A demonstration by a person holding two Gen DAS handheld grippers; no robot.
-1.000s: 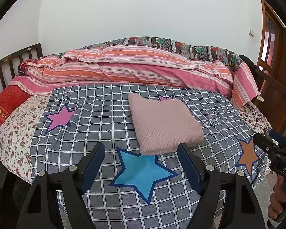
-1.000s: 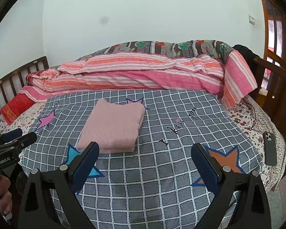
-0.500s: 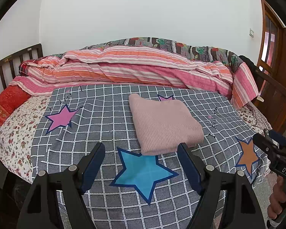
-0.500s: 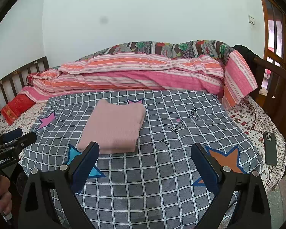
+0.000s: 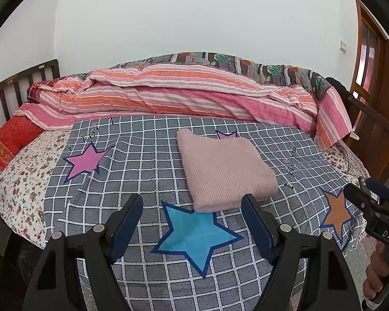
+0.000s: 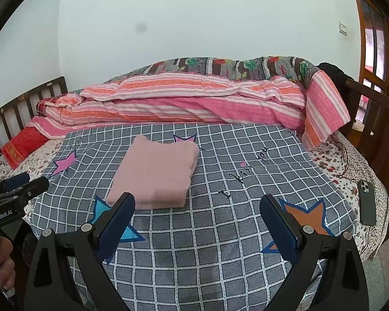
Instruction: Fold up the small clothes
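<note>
A pink knit garment [image 5: 224,167] lies folded into a neat rectangle on the grey checked sheet [image 5: 142,171] with coloured stars; it also shows in the right wrist view [image 6: 155,173]. My left gripper [image 5: 192,212] is open and empty, held back from the bed's near edge, below the garment. My right gripper [image 6: 197,213] is open wide and empty, to the right of the garment. Each gripper shows at the other view's edge: the right one [image 5: 370,207] and the left one [image 6: 15,189].
A striped pink and orange quilt [image 5: 189,93] is bunched along the far side. A red pillow [image 5: 10,140] lies at the left by the wooden headboard [image 5: 20,83]. A dark phone [image 6: 367,202] lies on the floral sheet at the right edge. A wooden door [image 5: 373,59] stands at the right.
Almost nothing has moved. Both grippers stay open and away from the folded garment, with only a slight drift of the views.
</note>
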